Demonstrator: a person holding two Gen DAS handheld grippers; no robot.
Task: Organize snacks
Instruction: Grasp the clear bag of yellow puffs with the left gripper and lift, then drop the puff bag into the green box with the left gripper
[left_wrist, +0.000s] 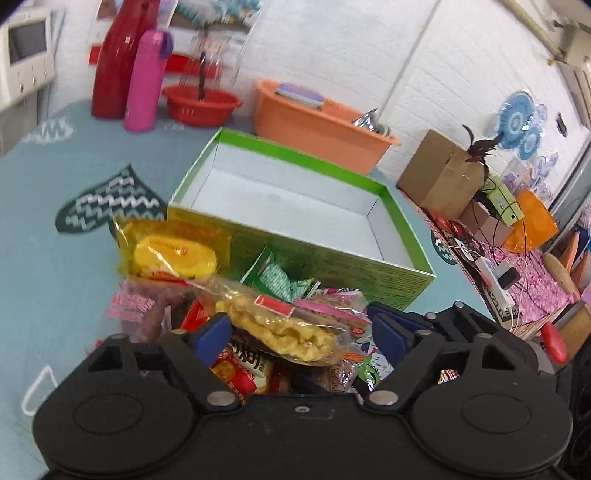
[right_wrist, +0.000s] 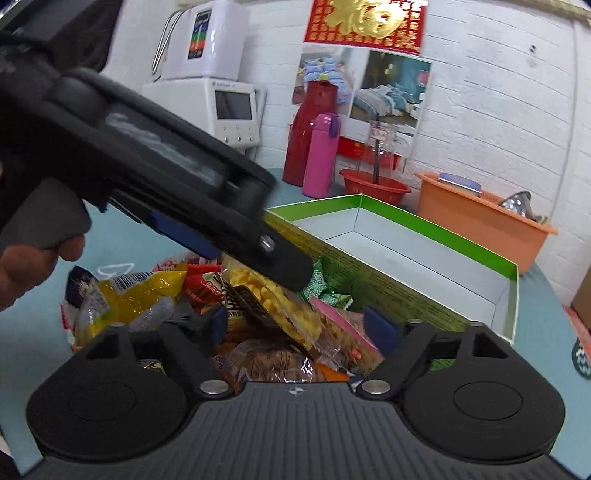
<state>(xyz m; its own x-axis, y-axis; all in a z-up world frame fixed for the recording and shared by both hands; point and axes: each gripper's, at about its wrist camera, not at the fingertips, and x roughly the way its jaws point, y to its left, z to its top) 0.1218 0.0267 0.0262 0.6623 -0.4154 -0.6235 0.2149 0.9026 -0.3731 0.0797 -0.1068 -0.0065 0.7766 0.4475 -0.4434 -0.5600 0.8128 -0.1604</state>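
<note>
A pile of snack packets (left_wrist: 236, 354) lies on the blue-grey tablecloth against the near wall of an empty green box (left_wrist: 288, 192) with a white inside. My left gripper (left_wrist: 301, 332) is open over the pile. A clear packet of yellow fried snack (left_wrist: 284, 328) lies between its blue pads, and I cannot tell whether they touch it. A yellow cake packet (left_wrist: 173, 254) and a green sachet (left_wrist: 280, 280) lie nearer the box. My right gripper (right_wrist: 299, 325) hangs open over the same pile (right_wrist: 258, 314), beside the box (right_wrist: 406, 251). The left gripper's black finger (right_wrist: 284, 266) crosses this view, with a hand (right_wrist: 26, 266) on its handle.
Behind the box stand a red thermos (left_wrist: 118, 62), a pink bottle (left_wrist: 146, 81), a red basket (left_wrist: 201, 105) and an orange basin (left_wrist: 321, 125). A cardboard box (left_wrist: 439, 173) and cluttered cables sit off the table's right edge. A white appliance (right_wrist: 232, 107) stands at the back wall.
</note>
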